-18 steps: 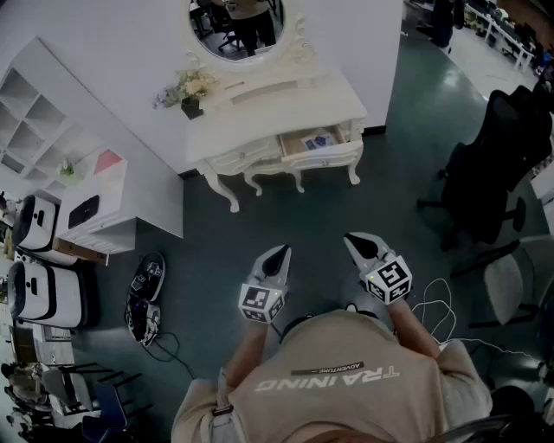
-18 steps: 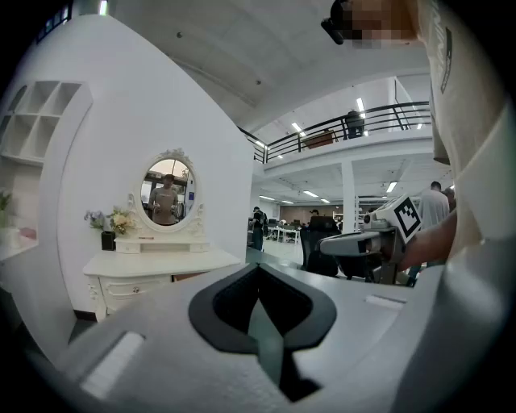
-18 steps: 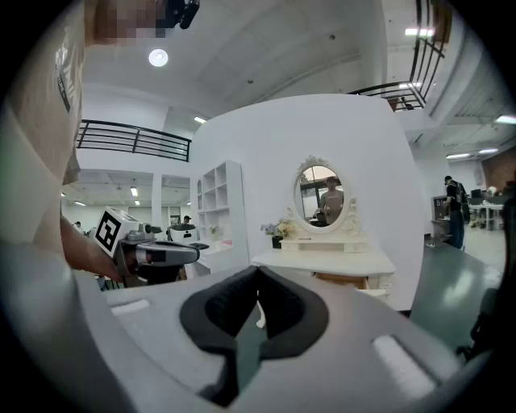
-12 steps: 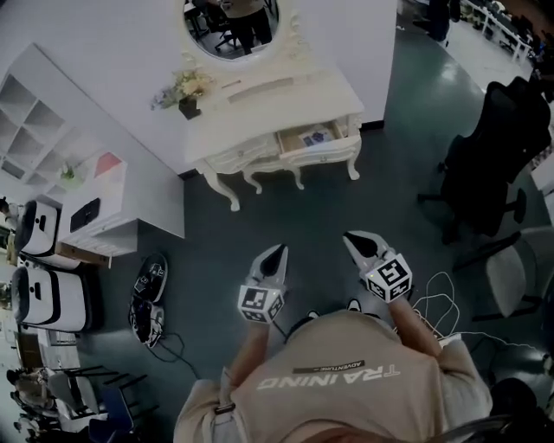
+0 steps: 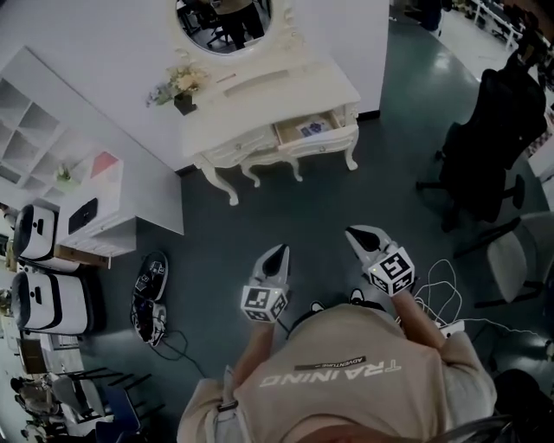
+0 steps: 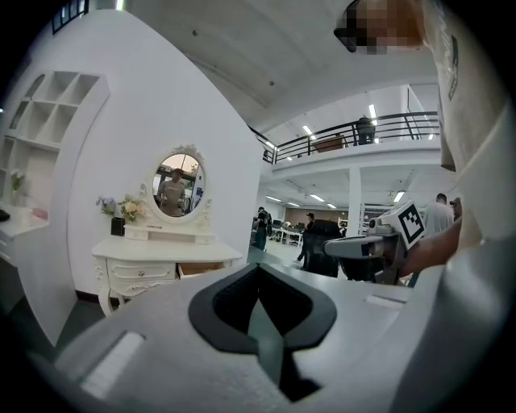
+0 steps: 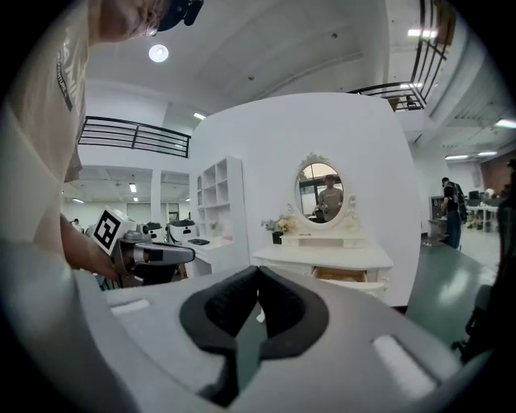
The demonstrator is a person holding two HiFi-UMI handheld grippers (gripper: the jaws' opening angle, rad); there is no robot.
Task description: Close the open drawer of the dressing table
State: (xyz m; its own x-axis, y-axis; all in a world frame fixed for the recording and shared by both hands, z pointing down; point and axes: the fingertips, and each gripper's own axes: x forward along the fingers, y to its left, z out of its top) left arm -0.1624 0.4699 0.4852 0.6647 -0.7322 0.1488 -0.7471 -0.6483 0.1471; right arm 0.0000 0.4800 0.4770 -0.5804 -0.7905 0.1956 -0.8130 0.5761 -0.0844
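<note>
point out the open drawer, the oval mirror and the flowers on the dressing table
open drawer (image 5: pixel 325 143): head view, on its white front panel.
oval mirror (image 5: pixel 223 19): head view, middle of the glass.
flowers (image 5: pixel 176 83): head view, on the pale blooms.

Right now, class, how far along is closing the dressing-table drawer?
Done: nothing; the drawer of the dressing table stands open. In hand: left gripper and right gripper, both shut and empty, hang well short of it. Left: reach the drawer front and push it in.
</note>
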